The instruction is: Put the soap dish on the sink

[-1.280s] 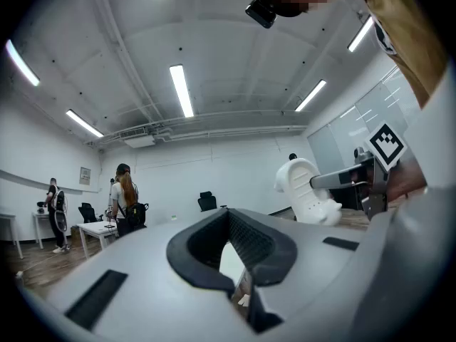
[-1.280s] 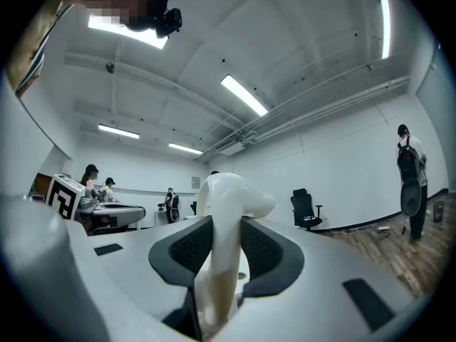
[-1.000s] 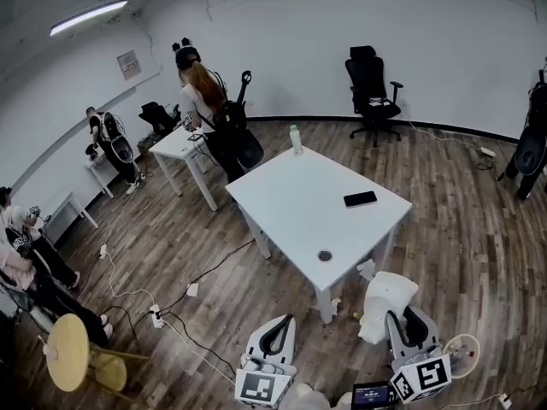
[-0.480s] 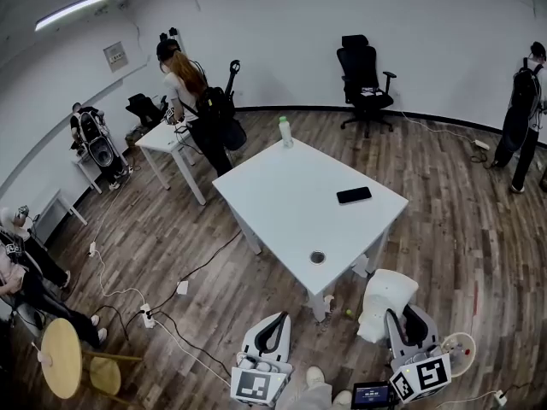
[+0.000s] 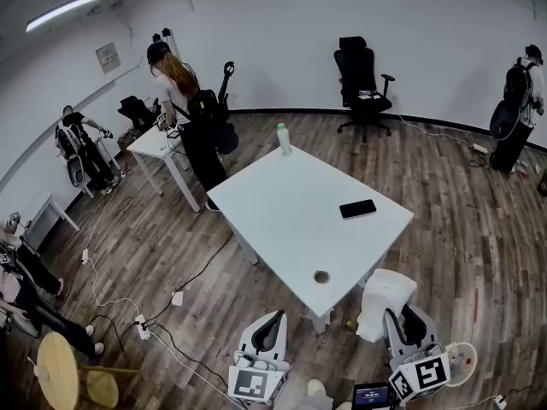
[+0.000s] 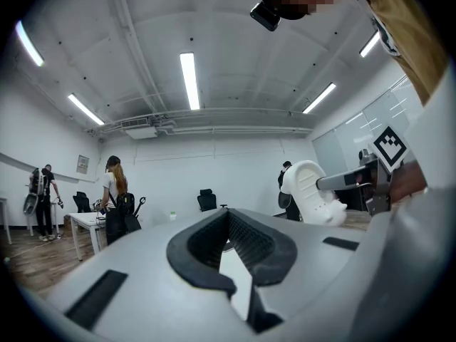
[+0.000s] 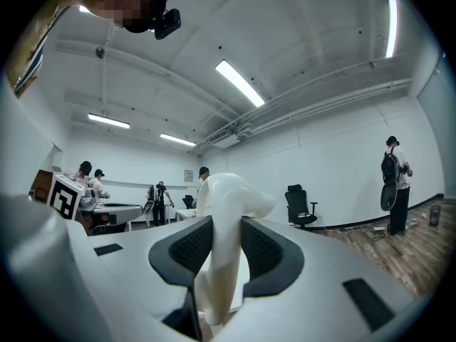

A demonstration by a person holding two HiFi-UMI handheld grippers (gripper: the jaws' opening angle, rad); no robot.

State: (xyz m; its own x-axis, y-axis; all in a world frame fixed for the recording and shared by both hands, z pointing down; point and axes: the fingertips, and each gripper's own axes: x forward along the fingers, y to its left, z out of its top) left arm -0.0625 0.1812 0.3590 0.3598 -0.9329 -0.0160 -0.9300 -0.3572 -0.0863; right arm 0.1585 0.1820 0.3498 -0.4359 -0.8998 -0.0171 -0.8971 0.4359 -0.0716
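A white soap dish (image 5: pixel 384 301) stands on edge in my right gripper (image 5: pixel 396 321), low right in the head view. In the right gripper view the soap dish (image 7: pixel 226 216) is clamped between the black pads (image 7: pixel 267 251) and rises above them, with the right gripper (image 7: pixel 217 248) shut on it. My left gripper (image 5: pixel 272 333) is low in the middle, with nothing in it. Seen from the left gripper view, the left gripper (image 6: pixel 229 223) has its pad tips together, and the soap dish (image 6: pixel 313 191) is at the right. No sink is in view.
A white table (image 5: pixel 291 220) stands just ahead with a black phone (image 5: pixel 357 208), a bottle (image 5: pixel 282 138) and a small round thing (image 5: pixel 321 276). Cables and a power strip (image 5: pixel 141 325) lie on the wood floor at the left. People stand at the far left, back and right; an office chair (image 5: pixel 359 79) is behind.
The head view has shifted, so the table sits slightly lower and nearer. The person at the far right has turned. Both grippers hold the same places, with the soap dish still held.
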